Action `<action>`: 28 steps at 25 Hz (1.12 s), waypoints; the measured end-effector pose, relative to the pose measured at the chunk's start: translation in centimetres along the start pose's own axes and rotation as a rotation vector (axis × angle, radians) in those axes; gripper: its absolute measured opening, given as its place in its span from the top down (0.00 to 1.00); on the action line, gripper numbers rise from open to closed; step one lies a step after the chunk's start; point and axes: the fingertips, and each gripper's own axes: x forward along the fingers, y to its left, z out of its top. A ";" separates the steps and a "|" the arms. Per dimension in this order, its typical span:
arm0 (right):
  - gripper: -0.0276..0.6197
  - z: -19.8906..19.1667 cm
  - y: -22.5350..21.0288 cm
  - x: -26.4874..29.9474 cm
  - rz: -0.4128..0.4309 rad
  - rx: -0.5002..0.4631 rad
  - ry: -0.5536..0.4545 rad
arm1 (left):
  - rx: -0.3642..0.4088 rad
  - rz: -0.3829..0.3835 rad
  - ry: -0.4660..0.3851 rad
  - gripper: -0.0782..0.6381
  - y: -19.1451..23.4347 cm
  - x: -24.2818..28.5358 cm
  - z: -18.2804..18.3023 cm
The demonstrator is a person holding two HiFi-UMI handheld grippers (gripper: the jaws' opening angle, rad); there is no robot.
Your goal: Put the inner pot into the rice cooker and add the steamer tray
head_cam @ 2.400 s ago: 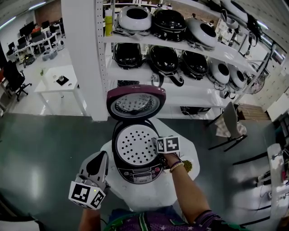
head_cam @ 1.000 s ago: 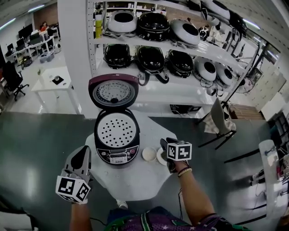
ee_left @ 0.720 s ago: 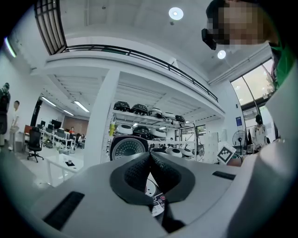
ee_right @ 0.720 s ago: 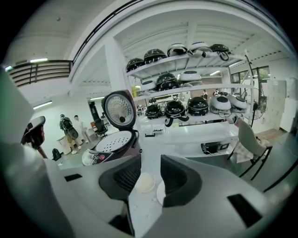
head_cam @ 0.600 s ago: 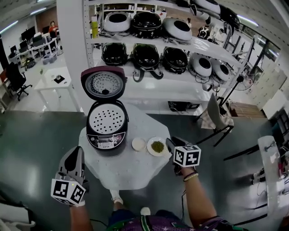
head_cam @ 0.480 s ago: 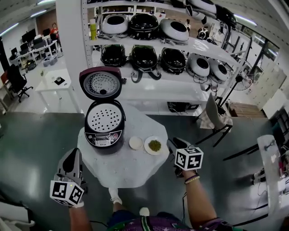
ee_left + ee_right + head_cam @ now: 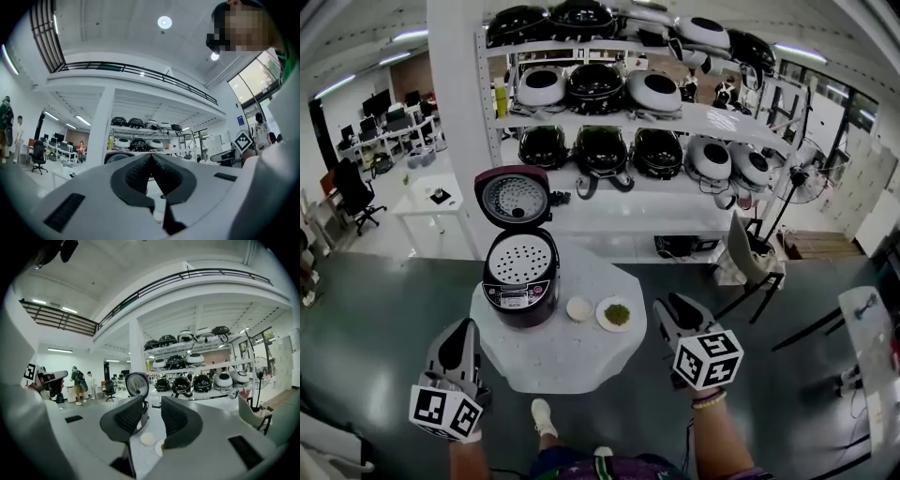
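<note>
The rice cooker (image 7: 518,279) stands at the left of the round white table (image 7: 562,354) with its maroon lid (image 7: 513,198) swung up. A white perforated steamer tray (image 7: 521,260) lies in its mouth; the inner pot is hidden beneath it. My left gripper (image 7: 461,330) hangs short of the table's near left edge with its jaws shut and empty, the pads meeting (image 7: 151,159). My right gripper (image 7: 676,307) floats off the table's right edge, well away from the cooker. Its jaws (image 7: 152,416) stand apart with nothing between them; the cooker lid (image 7: 136,385) shows beyond the left pad.
A small white dish (image 7: 579,308) and a plate of green grains (image 7: 616,314) sit right of the cooker. Behind the table are a white pillar (image 7: 455,122) and shelves with several cookers (image 7: 609,148). A chair (image 7: 752,267) stands at right. People stand far off (image 7: 77,385).
The right gripper has left the cooker's rim, where it was over the steamer tray. Both grippers have drawn back from the table and risen; the table and cooker now look farther away.
</note>
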 end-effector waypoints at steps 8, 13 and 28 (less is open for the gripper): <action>0.79 5.0 4.0 -3.8 0.053 -0.063 -0.160 | 0.041 -0.042 -0.048 0.86 -3.3 -1.3 2.6; 0.82 6.3 5.9 -5.1 0.071 -0.094 -0.192 | 0.043 -0.047 -0.061 0.86 -4.3 -1.8 3.7; 0.95 6.0 4.9 -6.2 0.003 -0.109 -0.204 | 0.050 -0.053 -0.069 0.86 -5.4 -1.9 3.7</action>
